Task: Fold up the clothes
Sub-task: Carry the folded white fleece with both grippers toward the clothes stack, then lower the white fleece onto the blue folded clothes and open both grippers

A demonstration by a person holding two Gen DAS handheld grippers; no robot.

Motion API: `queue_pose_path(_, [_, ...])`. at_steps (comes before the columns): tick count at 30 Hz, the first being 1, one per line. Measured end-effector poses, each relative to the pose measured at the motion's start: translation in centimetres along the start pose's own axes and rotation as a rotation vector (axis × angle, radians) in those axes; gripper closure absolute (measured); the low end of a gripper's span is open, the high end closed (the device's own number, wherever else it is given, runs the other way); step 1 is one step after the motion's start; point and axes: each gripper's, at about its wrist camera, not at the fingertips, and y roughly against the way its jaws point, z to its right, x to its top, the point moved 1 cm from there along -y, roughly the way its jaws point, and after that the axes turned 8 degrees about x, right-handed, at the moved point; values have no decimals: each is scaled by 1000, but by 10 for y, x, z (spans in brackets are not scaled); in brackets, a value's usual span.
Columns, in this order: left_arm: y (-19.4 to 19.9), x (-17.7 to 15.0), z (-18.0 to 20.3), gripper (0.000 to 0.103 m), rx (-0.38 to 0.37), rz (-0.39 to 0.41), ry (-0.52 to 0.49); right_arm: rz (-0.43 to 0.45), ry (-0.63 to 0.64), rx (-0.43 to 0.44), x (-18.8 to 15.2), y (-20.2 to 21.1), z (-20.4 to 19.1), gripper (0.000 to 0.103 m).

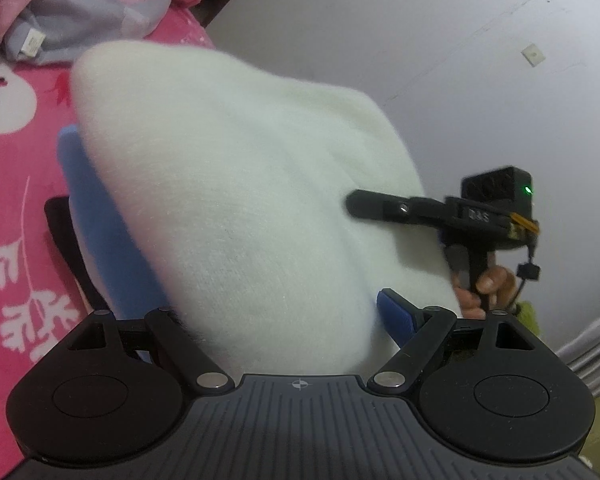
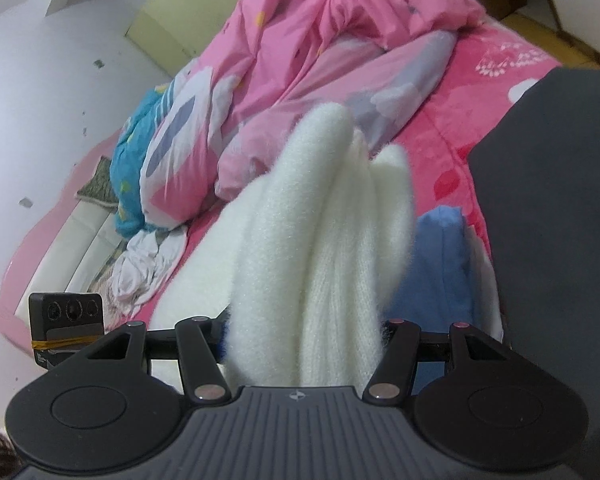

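A fluffy white sweater (image 1: 228, 168) is lifted above the pink flowered bedspread (image 1: 16, 184). My left gripper (image 1: 260, 300) is shut on a thick bunch of it; one blue-padded finger (image 1: 88, 208) shows on the left, the other is mostly hidden under the knit. In the left wrist view my right gripper (image 1: 354, 204), held by a hand (image 1: 484, 284), pinches the sweater's right edge. The right wrist view has the sweater (image 2: 320, 248) running out from between my right gripper's (image 2: 304, 328) fingers in long folds. A blue garment (image 2: 444, 264) lies just beside it.
A rumpled pink quilt (image 2: 308, 52) and a blue patterned pillow (image 2: 132, 168) fill the far side of the bed. White cloth (image 2: 140, 264) lies by the bed's edge. A dark grey mass (image 2: 560, 200) blocks the right. A pale wall (image 1: 420, 60) stands behind.
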Motion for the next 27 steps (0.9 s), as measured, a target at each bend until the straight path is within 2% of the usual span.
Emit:
queue_pose_path(4, [-11, -19, -14, 20, 33, -2, 2, -67, -29, -56, -6, -23, 36, 35])
queue_pose_path(6, [-7, -23, -21, 20, 19, 16, 18, -60, -56, -49, -8, -26, 44, 34])
queue_pose_path(8, [-1, -25, -22, 20, -1, 20, 35, -51, -48, -51, -8, -24, 41, 33])
queue_pose_path(15, [42, -41, -33, 17, -25, 93, 21, -92, 14, -158, -3, -22, 23, 31])
queue_pose_path(23, [64, -41, -17, 17, 0, 140, -82, -201, 23, -200, 13, -20, 18, 30])
queue_pose_path(25, [67, -41, -15, 17, 6, 155, -110, -224, 22, -229, 19, -16, 15, 29])
queue_pose_path(27, [68, -39, -15, 17, 4, 160, -116, -196, 56, -293, 27, -5, 6, 26])
